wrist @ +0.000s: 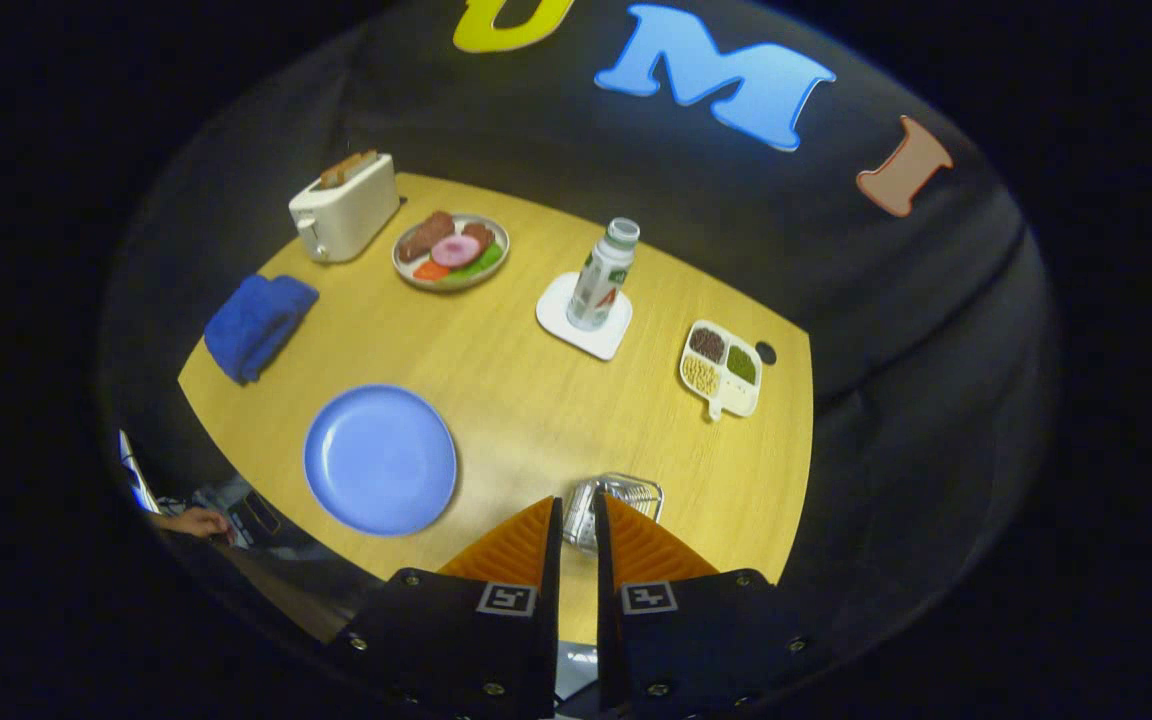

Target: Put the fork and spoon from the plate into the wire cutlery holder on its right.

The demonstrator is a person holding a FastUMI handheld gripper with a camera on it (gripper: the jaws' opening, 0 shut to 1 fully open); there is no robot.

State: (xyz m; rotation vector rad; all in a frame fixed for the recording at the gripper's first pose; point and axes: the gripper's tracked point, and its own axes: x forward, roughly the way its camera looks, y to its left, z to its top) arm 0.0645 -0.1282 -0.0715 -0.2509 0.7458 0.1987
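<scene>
- Above the yellow wooden table (536,400), the gripper (578,520) hovers, fingers nearly closed, empty.
- Round blue plate (380,459) lies bare; cutlery likely already inside the light, rigid wire cutlery holder (626,492).

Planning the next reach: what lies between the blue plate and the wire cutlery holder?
Bare wooden tabletop only, in the gripper view. The blue plate is empty; the wire cutlery holder sits just beyond the nearly closed gripper.

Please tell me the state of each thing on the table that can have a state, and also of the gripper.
gripper: fingers nearly closed, gripping nothing, above the holder
blue plate: empty
wire cutlery holder: upright, partly hidden by the fingers
bottle: upright, capped, on a white coaster
toaster: toast in its slots
blue cloth: folded
divided dish: three compartments filled
</scene>
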